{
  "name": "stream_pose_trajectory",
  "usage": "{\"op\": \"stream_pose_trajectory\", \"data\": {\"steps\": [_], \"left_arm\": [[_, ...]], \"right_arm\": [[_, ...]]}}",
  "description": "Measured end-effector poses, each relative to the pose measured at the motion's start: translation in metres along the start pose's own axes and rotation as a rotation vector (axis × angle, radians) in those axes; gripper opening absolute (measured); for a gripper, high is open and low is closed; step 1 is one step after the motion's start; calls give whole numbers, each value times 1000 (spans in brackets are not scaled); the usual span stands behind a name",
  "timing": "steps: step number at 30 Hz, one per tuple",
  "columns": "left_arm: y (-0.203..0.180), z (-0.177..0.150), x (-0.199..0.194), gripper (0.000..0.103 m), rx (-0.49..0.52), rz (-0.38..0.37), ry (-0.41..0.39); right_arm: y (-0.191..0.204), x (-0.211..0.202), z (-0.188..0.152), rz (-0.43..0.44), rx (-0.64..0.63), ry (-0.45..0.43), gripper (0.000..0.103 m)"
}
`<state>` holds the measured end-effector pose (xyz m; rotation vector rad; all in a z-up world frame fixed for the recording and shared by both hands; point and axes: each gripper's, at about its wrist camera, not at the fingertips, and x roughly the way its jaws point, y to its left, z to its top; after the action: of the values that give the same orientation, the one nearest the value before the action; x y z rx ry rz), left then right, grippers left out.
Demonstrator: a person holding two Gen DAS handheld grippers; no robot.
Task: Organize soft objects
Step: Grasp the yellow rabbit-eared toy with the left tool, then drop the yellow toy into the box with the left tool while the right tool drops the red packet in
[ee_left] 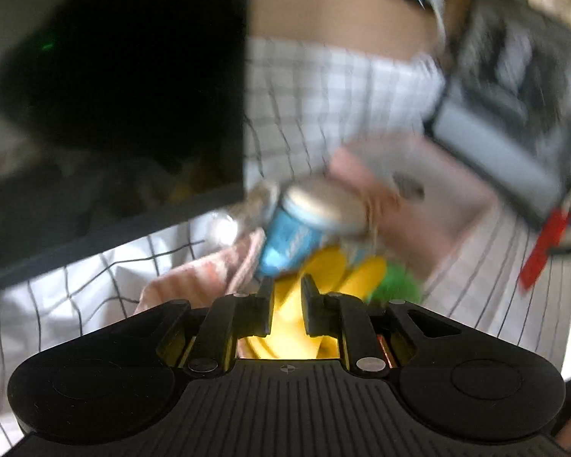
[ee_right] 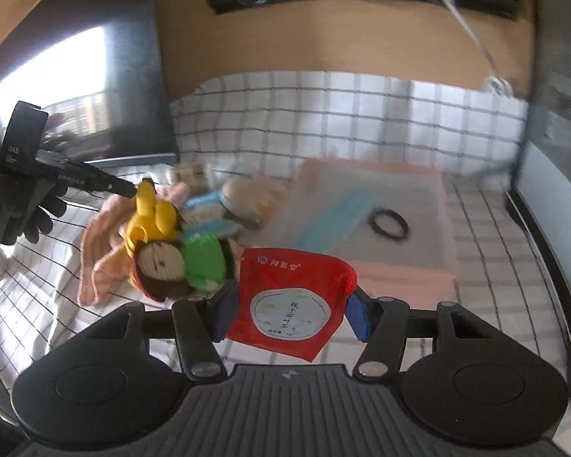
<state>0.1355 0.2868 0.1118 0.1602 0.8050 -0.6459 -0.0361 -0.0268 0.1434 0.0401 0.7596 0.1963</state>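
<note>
right wrist view: right tool [ee_right: 291, 306] clamped on a red foil tea sachet [ee_right: 291, 301].
left tool [ee_left: 287, 289] pinches a yellow plush toy [ee_left: 285, 327] among knitted dolls [ee_right: 179, 266] on the checked bedsheet [ee_right: 323, 114].

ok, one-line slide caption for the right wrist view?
Right tool holds a red tea packet above the checked cloth, beside knitted dolls.

sheet [ee_right: 323, 122]: white, dark grid | packet [ee_right: 289, 301]: red, white round label | toy [ee_right: 152, 213]: yellow | doll [ee_right: 182, 266]: brown head, green body | cloth [ee_right: 95, 255]: pink | hair tie [ee_right: 388, 224]: black
</note>
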Motion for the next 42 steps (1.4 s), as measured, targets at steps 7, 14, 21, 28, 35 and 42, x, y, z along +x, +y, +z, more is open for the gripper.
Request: {"op": "stream_pose_trajectory", "data": {"steps": [7,14,21,28,35,42], "left_arm": [[-11,5,27,31,111,-32,112],[-16,19,59,41,55,6,76],[-22,16,69,37,-78,88,29],[-48,-14,26,28,-141,215,-159],[-124,-10,-48,16,-93,160,-238],[-212,1,-53,15,-95,36,-205]], "right_arm": [[-9,-8,-22,-52,61,33,58],[3,-12,-27,-54,32,42,58],[4,-17,-29,-58,11,46,58],[-13,-28,-27,-50,-12,36,58],[-39,-47,-33,-19,-35,38,58],[-74,-65,-40,-13,-42,-16,58]]}}
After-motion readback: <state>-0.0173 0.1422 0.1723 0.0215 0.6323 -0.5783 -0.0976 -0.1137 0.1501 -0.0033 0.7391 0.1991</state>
